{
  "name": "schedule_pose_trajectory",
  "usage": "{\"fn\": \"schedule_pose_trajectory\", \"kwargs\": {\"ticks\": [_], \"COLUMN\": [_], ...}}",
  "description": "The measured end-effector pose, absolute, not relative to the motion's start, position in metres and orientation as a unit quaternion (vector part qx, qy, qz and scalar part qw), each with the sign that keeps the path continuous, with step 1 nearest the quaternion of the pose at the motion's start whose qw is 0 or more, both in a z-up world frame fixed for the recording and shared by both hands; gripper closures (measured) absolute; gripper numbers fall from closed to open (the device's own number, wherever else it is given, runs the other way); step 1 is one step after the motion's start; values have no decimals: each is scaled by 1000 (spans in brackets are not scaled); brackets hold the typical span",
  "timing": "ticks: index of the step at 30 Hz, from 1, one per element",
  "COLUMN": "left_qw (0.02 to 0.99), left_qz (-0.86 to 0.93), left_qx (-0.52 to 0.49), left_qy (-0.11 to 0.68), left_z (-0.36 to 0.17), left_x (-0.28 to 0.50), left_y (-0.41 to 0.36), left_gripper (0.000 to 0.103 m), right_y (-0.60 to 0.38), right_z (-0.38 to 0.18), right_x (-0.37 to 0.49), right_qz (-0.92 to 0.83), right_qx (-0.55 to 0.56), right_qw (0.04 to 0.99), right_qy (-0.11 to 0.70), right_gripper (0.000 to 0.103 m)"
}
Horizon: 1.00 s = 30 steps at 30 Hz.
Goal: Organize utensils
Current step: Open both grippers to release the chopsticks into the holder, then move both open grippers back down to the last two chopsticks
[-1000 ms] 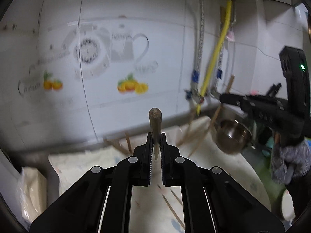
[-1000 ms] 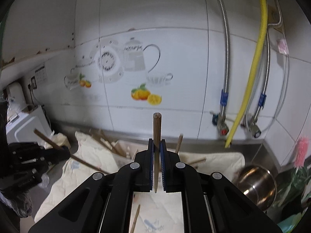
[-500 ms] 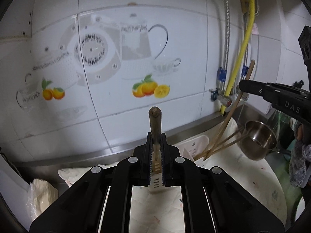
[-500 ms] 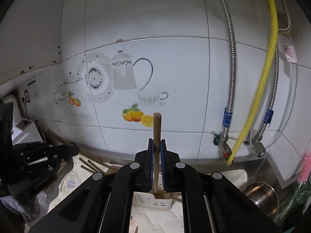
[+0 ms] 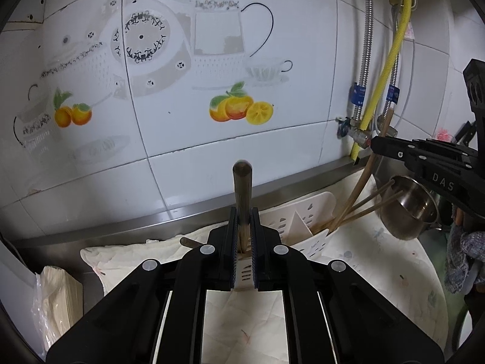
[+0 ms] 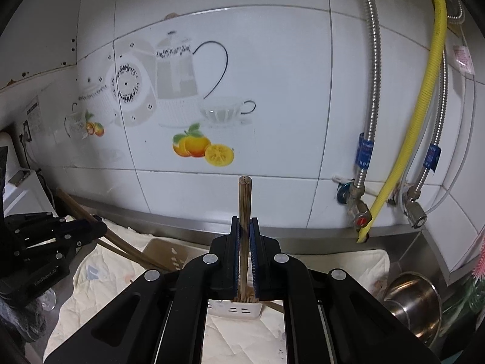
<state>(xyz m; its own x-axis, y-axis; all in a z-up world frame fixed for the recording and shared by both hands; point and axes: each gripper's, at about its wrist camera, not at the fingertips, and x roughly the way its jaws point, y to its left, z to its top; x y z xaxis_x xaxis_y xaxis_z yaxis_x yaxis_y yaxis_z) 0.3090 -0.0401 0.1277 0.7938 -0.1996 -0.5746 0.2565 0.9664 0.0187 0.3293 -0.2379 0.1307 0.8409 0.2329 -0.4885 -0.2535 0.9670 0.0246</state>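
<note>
Both tongs hold a chopstick upright, which seems the point: a stick carried on end can drop straight down into the white holder (image 5: 306, 227) below.

The left tongs (image 5: 243, 242) are pressed together on a dark chopstick (image 5: 242, 194), round, smooth and blunt at its top. It rises toward twelve o'clock from the jaws, and its lower end points at the near end of the holder. The right tongs (image 6: 245, 257) pinch a paler chopstick (image 6: 244, 209) with a ridged, grainy shaft and a flat-cut top. Its foot sits just above the holder's rim (image 6: 235, 309), where the tips of other sticks show.

The holder is white plastic, boxy, with drop-shaped drain holes in its walls and a divider across it. In the left view, three or four light wooden chopsticks (image 5: 360, 203) already lean out of its far compartment toward two o'clock, so the sorting looks well underway.

The holder rests on a pale, wrinkled cloth (image 5: 242, 318) with faint stains, spread over the table, probably to cushion and dry things. At three o'clock stands a shiny steel cup (image 5: 406, 209) with a curved wall. Behind everything is a glossy tiled wall (image 6: 272, 60) printed with a teapot and oranges, and a ribbed yellow hose (image 6: 424, 115) runs down beside braided metal ones.
</note>
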Motion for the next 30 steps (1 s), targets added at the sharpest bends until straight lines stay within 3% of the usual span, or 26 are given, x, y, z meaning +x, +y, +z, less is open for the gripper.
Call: {"fn": "schedule_pose_trajectory", "kwargs": {"ticks": [12,14,20,30], "left_qw": [948,950,957,961], "left_qz": [-118,-118,-117,-103], "left_qx": [41,37,35,20], "left_qy": [292,285,265,257], "left_z": [133,136,140,115], "left_x": [304,297,267,196], "left_y": [-37,-35,-29,-10], "left_gripper": [93,84,71,57], "right_y": [-240,-241,-242,-237], "right_z": [128,132,144,98], "right_x": [327,322,289,217], "right_qz": [123,121,119,143], "right_qx": [-21,-20,-34,-40], "right_qw": [960,962,970,961], "right_qy": [251,244,212,233], "right_gripper": [93,83,69,65]}}
